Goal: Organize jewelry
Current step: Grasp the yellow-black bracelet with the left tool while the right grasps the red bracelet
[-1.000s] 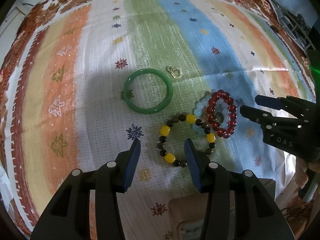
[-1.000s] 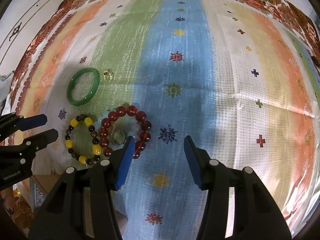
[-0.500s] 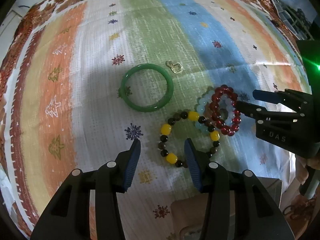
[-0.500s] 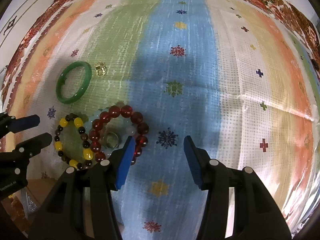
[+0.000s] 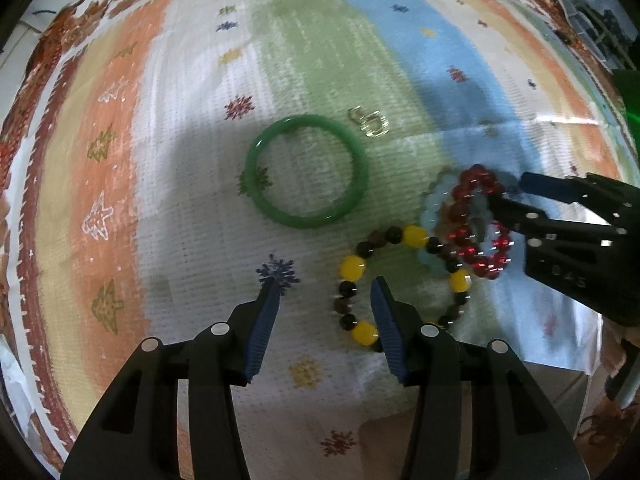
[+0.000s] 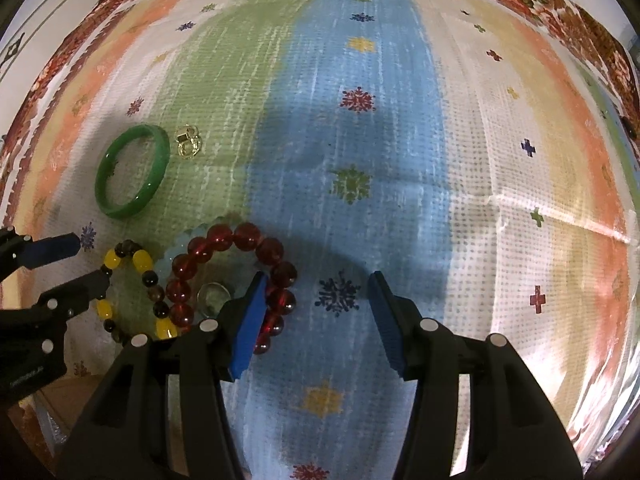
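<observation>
A green bangle point(image 5: 307, 171) point(image 6: 132, 171) lies on the striped cloth. Small gold earrings point(image 5: 370, 121) point(image 6: 189, 143) lie beside it. A yellow-and-brown bead bracelet point(image 5: 400, 280) point(image 6: 138, 292) lies near a red bead bracelet point(image 5: 478, 224) point(image 6: 232, 272) that sits on a pale blue bead bracelet point(image 5: 434, 204). A small clear ring point(image 6: 212, 298) lies inside the red one. My left gripper point(image 5: 324, 292) point(image 6: 86, 264) is open beside the yellow bracelet. My right gripper point(image 6: 316, 284) point(image 5: 510, 192) is open, its left finger over the red bracelet's edge.
The striped patterned tablecloth point(image 6: 380, 120) has a floral border. A cardboard box corner point(image 5: 384, 440) shows at the near table edge below the left gripper. Dark clutter point(image 5: 600, 20) stands beyond the far right edge.
Both grippers have moved closer to the jewelry. The right gripper's finger now reaches the red bracelet. The left gripper has shifted forward beside the yellow bracelet.
</observation>
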`<state>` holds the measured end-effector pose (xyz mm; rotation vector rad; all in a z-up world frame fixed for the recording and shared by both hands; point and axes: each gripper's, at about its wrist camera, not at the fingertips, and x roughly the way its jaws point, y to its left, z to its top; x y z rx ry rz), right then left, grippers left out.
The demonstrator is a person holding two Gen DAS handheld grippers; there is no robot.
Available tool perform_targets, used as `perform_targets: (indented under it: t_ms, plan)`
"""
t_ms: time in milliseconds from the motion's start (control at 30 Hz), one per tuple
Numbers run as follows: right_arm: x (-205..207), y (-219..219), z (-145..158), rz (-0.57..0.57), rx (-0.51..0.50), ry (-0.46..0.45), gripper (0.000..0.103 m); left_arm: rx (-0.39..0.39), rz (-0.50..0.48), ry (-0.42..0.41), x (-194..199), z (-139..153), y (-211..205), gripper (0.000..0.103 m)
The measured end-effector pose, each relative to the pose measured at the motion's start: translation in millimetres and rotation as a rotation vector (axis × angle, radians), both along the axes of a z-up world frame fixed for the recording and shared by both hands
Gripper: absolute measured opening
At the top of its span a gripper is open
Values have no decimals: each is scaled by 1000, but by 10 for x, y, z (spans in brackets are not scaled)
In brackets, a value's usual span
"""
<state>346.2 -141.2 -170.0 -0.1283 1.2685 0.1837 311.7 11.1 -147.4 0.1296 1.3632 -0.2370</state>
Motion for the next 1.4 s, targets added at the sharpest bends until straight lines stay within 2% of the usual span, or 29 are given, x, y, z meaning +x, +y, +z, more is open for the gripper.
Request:
perform_targets:
  t_ms: [233, 400, 500, 567, 633, 733, 1000, 1400]
  plan:
    - [5, 10, -43, 10, 4, 1, 54, 17, -27, 3, 40, -90, -46, 52]
    - [-66, 16, -91, 35, -13, -16, 53, 94, -86, -16, -34, -173, -269, 51]
    - [-89, 23, -98, 36, -18, -14, 50, 115, -146, -19, -106, -178, -383, 37]
    - [-137, 40, -83, 48, -21, -12, 41, 110, -160, -11, -132, -180, -428, 18]
    - [-175, 56, -69, 58, -19, -7, 27, 111, -163, -8, -145, -187, -461, 11]
    - [-196, 53, -64, 49, 9, 6, 16, 86, -155, -3, -153, -192, -446, 10]
    - [-237, 30, 67, 42, 72, 30, 15, -1, -94, -39, -84, 74, -198, 10]
    - [-414, 144, 460, 100, 100, -54, 15, -102, -72, -81, -108, 344, -77, 10]
